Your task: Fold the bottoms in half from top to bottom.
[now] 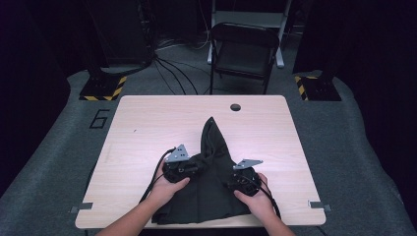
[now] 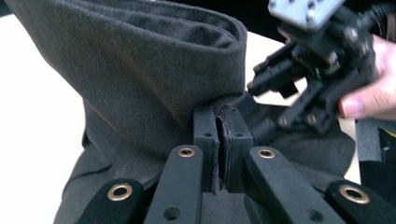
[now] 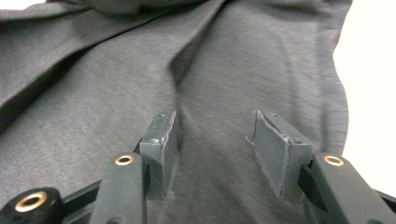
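Observation:
A dark grey garment (image 1: pixel 209 182) lies on the near half of the wooden table (image 1: pixel 147 128), with one narrow part running to a point toward the far side. My left gripper (image 1: pixel 193 169) sits at the garment's left side. In the left gripper view its jaws (image 2: pixel 223 144) are shut on a raised fold of the cloth (image 2: pixel 140 79). My right gripper (image 1: pixel 232 184) rests on the garment's right part. In the right gripper view it (image 3: pixel 219 144) stands open just above flat cloth (image 3: pixel 93 93), with nothing pinched. The right gripper (image 2: pixel 322 65) and its hand also appear in the left gripper view.
A black folding chair (image 1: pixel 243 49) stands behind the table, with cables (image 1: pixel 172 73) on the floor beside it. A round hole (image 1: pixel 235 106) sits near the table's far edge. Bare wood surrounds the garment on the left, right and far sides.

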